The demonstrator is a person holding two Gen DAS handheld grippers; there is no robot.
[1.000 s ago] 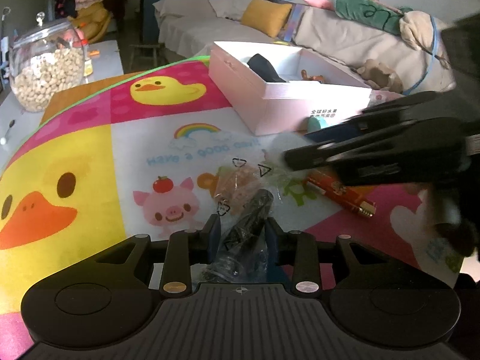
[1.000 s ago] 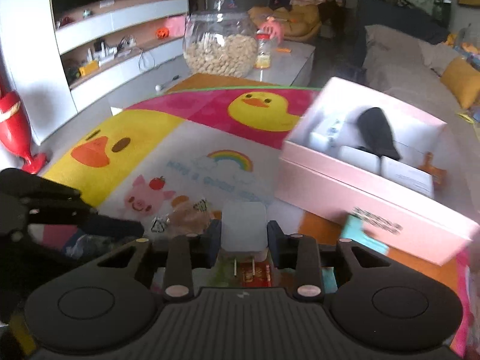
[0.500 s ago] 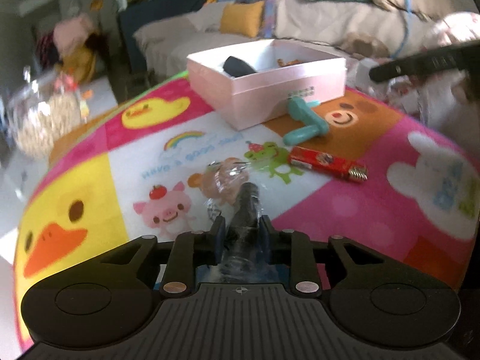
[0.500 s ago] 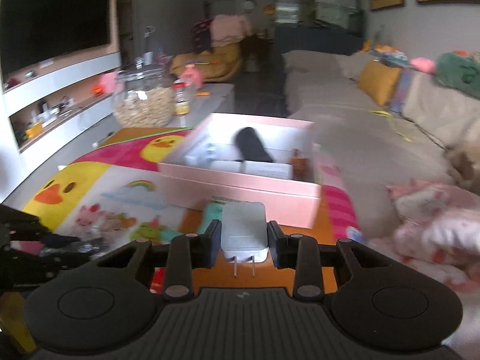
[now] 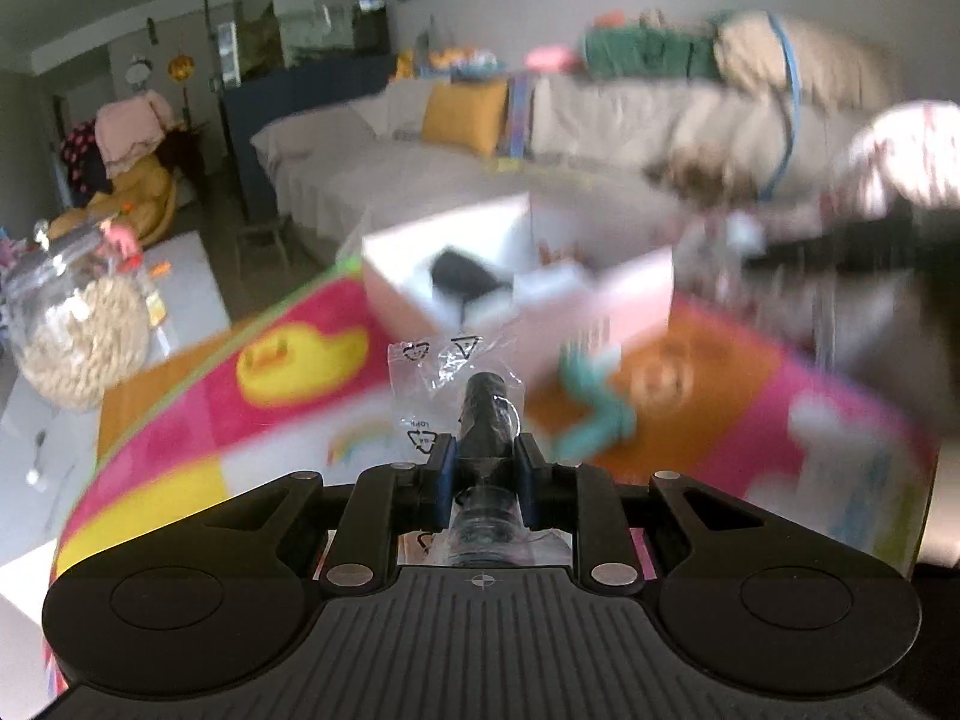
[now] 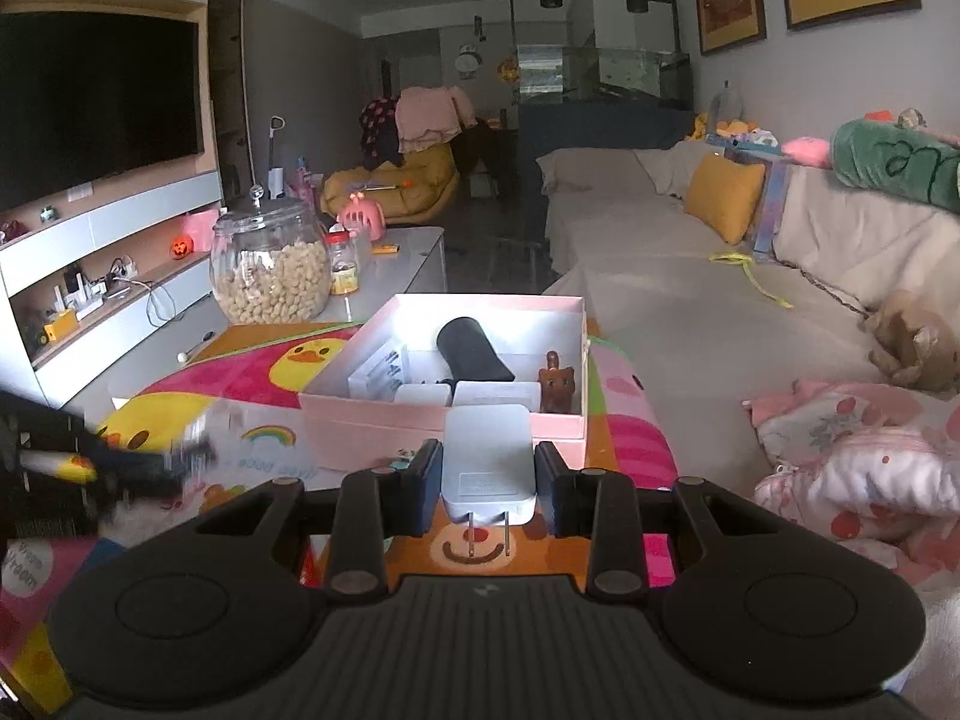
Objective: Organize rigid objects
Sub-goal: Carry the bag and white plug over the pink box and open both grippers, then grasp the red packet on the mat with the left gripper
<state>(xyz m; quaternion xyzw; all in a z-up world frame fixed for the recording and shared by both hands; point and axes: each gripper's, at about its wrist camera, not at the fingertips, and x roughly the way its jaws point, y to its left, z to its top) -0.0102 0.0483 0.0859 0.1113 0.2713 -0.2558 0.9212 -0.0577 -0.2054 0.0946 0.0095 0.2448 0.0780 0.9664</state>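
Left gripper (image 5: 480, 468): jaws clamped on a dark cylindrical object sealed in a clear plastic bag (image 5: 483, 414), having just been closing on it. The bag sticks out ahead of the jaws, lifted clear of the play mat (image 5: 288, 432). Left view is motion-blurred.

Right gripper (image 6: 487, 474): jaws gripping a white plug adapter (image 6: 487, 456), prongs pointing back toward the camera, held above the mat just in front of the pink box (image 6: 444, 426).

On the mat beyond the left gripper: a teal toy (image 5: 591, 408) near the box's front corner, too blurred to tell detail.

Pink box, open top, sits at the mat's far edge. Inside: a black rounded item (image 6: 471, 354), white boxes (image 6: 384, 378) along the left and front, a small brown figurine (image 6: 555, 387) at the right wall.

The left gripper shows as a dark blur at the left edge of the right view.

Further back on the tabletop: a glass jar (image 6: 270, 276) filled with pale round pieces, lid on. Behind the box, a sofa (image 6: 660, 276) with a yellow cushion (image 6: 723, 198).
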